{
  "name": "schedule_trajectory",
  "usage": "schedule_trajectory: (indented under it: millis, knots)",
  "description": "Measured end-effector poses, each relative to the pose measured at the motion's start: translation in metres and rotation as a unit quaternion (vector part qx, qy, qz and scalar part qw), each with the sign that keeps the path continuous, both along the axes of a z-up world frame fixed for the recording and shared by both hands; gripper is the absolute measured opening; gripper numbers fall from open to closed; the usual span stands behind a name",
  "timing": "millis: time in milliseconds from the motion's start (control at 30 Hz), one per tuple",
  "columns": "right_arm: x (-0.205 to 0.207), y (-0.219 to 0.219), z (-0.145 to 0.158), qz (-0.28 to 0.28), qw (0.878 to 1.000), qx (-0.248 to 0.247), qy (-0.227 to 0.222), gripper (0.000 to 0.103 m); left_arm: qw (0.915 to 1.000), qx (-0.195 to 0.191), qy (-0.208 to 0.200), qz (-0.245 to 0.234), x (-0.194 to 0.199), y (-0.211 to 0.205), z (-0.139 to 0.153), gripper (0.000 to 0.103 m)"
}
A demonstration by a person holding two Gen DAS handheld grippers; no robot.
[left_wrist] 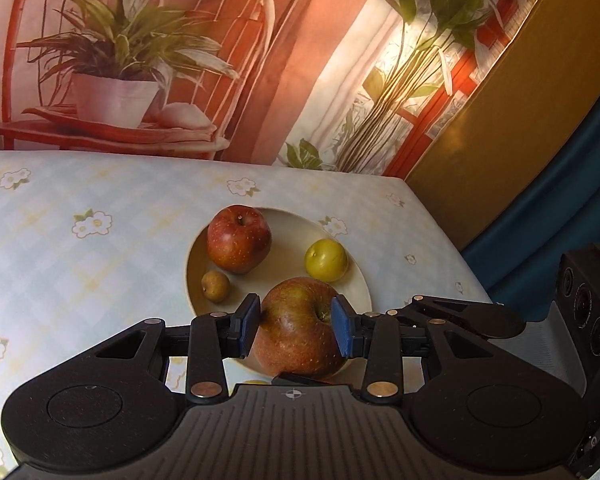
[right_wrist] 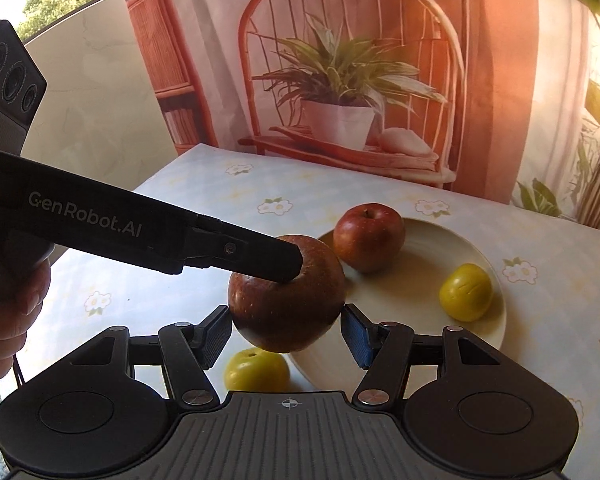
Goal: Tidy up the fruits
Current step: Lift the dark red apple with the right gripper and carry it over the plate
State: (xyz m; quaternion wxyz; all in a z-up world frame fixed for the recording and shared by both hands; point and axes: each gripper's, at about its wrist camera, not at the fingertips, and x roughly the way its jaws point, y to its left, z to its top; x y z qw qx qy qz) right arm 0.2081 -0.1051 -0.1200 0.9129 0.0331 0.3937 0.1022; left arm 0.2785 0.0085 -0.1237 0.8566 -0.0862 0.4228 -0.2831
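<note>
My left gripper is shut on a large brownish-red apple and holds it above the near rim of a cream plate. The plate holds a red apple, a yellow-green plum and a small brown fruit. In the right wrist view the held apple hangs over the plate's left rim, with the left gripper's finger pressed on it. My right gripper is open, its pads either side of the apple. A yellow fruit lies on the table below.
The table has a pale flowered cloth; its right edge drops off near the plate. A printed backdrop with a chair and potted plant stands behind the table. A hand grips the left gripper's handle.
</note>
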Motion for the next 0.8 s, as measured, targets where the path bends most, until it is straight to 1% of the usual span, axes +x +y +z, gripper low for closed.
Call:
schedule_trajectory:
  millis: [200, 400, 633, 800]
  knots:
    - [0.024, -0.017, -0.024, -0.013, 1.000, -0.004, 0.024, 0.056, 0.9995, 0.018, 0.026, 0.005, 0.027, -0.017, -0.023, 0.041]
    - [0.036, -0.023, -0.043, -0.019, 0.999, 0.013, 0.041, 0.056, 0.9986, 0.031, 0.042, 0.009, 0.041, -0.017, -0.036, 0.041]
    - [0.045, -0.020, -0.051, -0.016, 0.998, 0.022, 0.050, 0.056, 0.9978, 0.037, 0.051, 0.019, 0.047, -0.012, -0.042, 0.041]
    - [0.049, -0.016, -0.052, -0.013, 0.999, 0.023, 0.044, 0.056, 0.9976, 0.035, 0.051, 0.030, 0.048, -0.006, -0.043, 0.041]
